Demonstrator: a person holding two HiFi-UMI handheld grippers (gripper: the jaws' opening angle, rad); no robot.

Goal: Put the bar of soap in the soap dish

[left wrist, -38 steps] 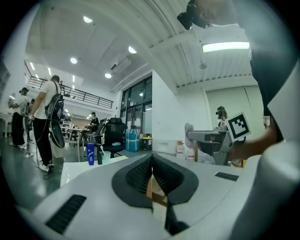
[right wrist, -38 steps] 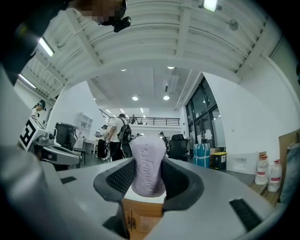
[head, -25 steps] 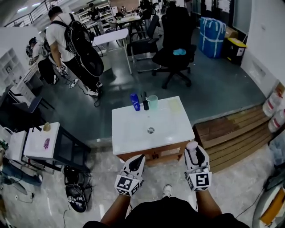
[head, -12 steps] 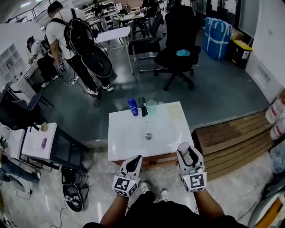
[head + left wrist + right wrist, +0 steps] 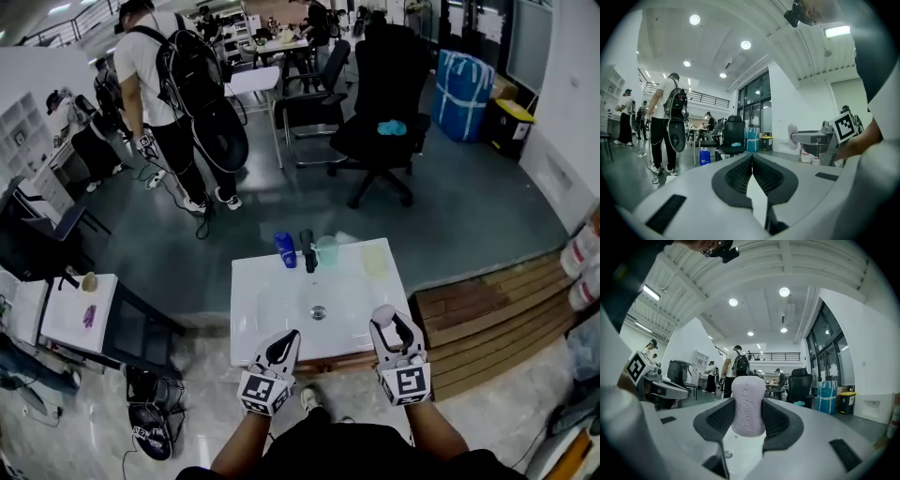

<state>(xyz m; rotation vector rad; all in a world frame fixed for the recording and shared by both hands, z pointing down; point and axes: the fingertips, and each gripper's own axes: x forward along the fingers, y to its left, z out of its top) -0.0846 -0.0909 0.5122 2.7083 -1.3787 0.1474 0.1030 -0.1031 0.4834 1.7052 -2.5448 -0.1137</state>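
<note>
A lilac bar of soap (image 5: 748, 404) stands upright between the jaws of my right gripper (image 5: 748, 414), which is shut on it. In the head view the soap (image 5: 382, 314) pokes out of the right gripper (image 5: 388, 325) at the near right edge of the white washbasin top (image 5: 267, 300). A pale yellow-green soap dish (image 5: 375, 260) lies at the top's far right corner. My left gripper (image 5: 285, 341) hovers at the near edge, left of the drain (image 5: 319, 312). Its jaws are shut with nothing between them (image 5: 752, 161).
A blue bottle (image 5: 285, 249), a dark upright item (image 5: 307, 249) and a green cup (image 5: 326, 250) line the far edge. A person with a backpack (image 5: 183, 84) stands beyond. A black office chair (image 5: 384, 112), wooden steps (image 5: 487, 309) and a small side table (image 5: 80, 314) surround the basin.
Both grippers have come forward over the basin's near edge, soap still held. The person with the backpack has walked nearer and to the right.
</note>
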